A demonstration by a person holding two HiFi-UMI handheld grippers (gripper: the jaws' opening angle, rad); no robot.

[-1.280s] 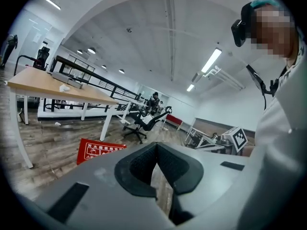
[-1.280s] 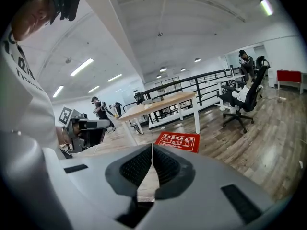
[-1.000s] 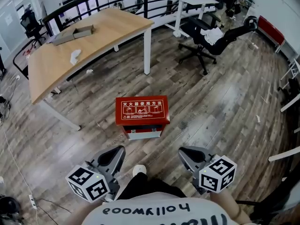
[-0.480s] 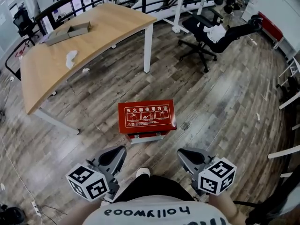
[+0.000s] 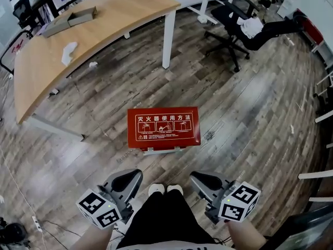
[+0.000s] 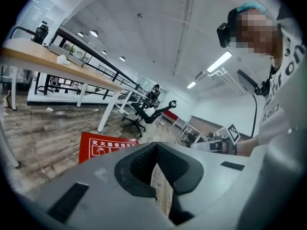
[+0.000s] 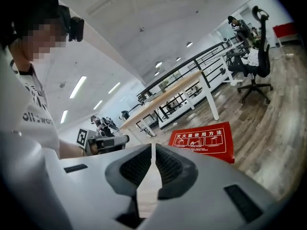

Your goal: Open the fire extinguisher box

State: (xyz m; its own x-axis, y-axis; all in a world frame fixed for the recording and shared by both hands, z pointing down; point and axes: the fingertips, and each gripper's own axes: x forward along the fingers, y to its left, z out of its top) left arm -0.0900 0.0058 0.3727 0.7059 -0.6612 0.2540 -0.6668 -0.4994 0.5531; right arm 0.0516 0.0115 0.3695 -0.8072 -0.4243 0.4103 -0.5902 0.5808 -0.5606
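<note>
The red fire extinguisher box point(image 5: 164, 127) stands on the wooden floor with its lid closed, white Chinese print on top. It also shows as a red slab in the left gripper view point(image 6: 103, 146) and the right gripper view point(image 7: 205, 140). My left gripper point(image 5: 133, 175) is held low near my body, well short of the box, jaws shut and empty point(image 6: 156, 150). My right gripper point(image 5: 195, 177) is level with it on the other side, also shut with nothing between its jaws point(image 7: 152, 151). My two white shoes point(image 5: 165, 189) stand between the grippers.
A long wooden table point(image 5: 62, 40) with white legs stands beyond the box at the left, with a flat carton point(image 5: 67, 21) and crumpled paper on it. A black office chair point(image 5: 239, 25) is at the back right. A black railing runs behind the table.
I have stepped closer: the box has come nearer in the head view and sits more squarely ahead. Both grippers stay shut and low at my sides.
</note>
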